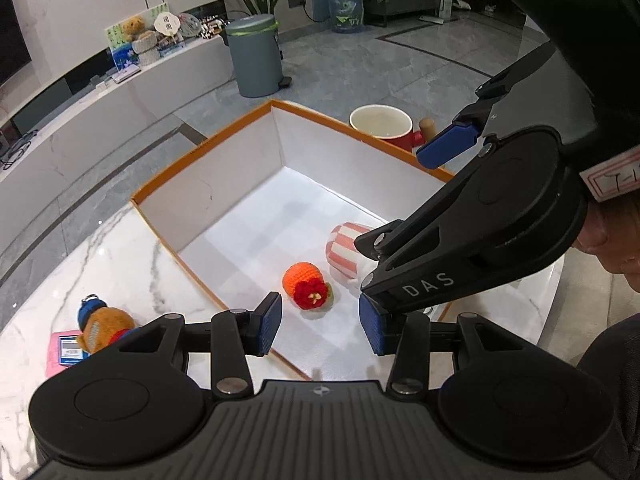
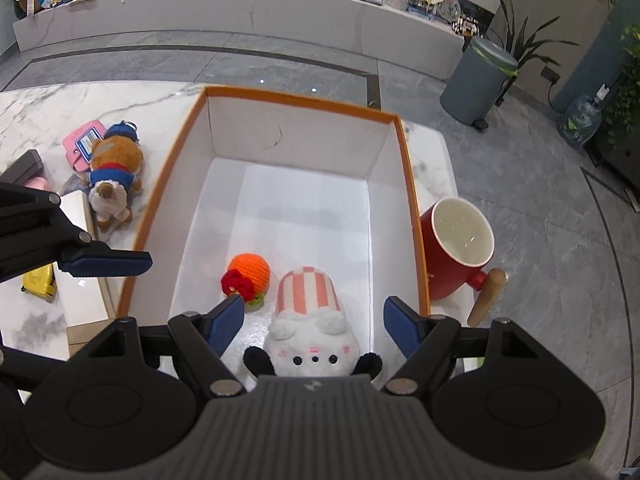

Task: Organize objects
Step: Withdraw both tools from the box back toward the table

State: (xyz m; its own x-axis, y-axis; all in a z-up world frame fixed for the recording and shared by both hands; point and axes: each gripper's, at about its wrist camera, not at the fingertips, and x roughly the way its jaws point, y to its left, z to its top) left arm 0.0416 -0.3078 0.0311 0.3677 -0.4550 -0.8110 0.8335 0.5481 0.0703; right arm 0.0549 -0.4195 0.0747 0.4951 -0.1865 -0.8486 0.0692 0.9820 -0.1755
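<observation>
An open white box with an orange rim stands on the marble table. Inside lie an orange crocheted fruit with a red flower and a white plush with a pink-striped hat. My right gripper is open, its jaws spread on both sides of the plush, above the box. My left gripper is open and empty over the box's near edge, close to the fruit. The right gripper also shows in the left wrist view, over the plush.
A brown plush bear in blue lies left of the box on a pink card. A red mug with a wooden handle stands right of the box. A yellow item lies at the left.
</observation>
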